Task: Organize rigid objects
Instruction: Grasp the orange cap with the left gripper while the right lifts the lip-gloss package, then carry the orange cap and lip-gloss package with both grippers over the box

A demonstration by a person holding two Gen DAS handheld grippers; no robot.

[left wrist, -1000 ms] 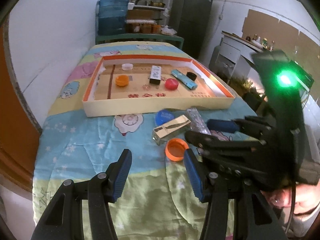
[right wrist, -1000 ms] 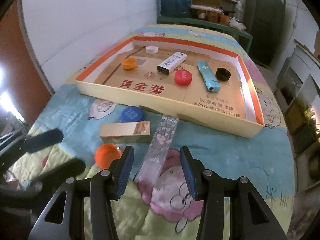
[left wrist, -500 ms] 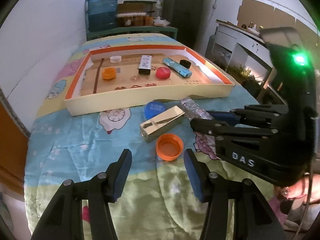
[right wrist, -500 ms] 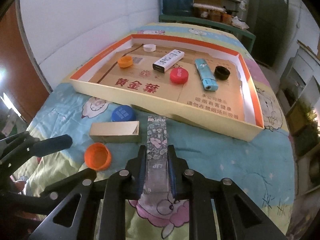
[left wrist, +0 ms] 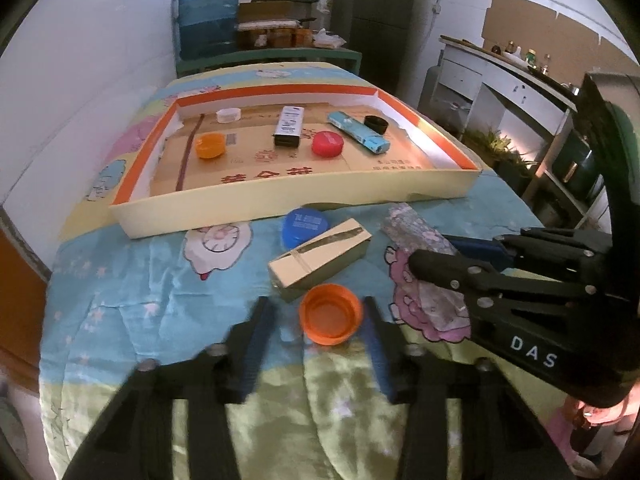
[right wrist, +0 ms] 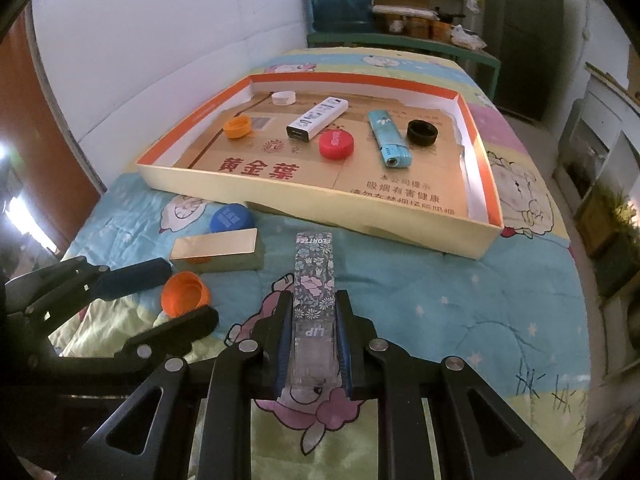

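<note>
Fingers of the right gripper (right wrist: 312, 344) clamp the floral box (right wrist: 314, 280); the left gripper (left wrist: 318, 330), jaws just closing, straddles the orange cap (left wrist: 331, 314).

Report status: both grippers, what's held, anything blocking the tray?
Right gripper shut on floral box. Left gripper closing around orange cap, not pinched. Tray path clear.

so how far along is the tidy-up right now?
Roughly two thirds. Done: six items lie in the tray, among them the red cap and blue lighter. In hand: right gripper is shut on the floral lip box; left gripper has just been closing around the orange cap, pads not yet pressing. Left on the blanket: gold box and blue cap.
</note>
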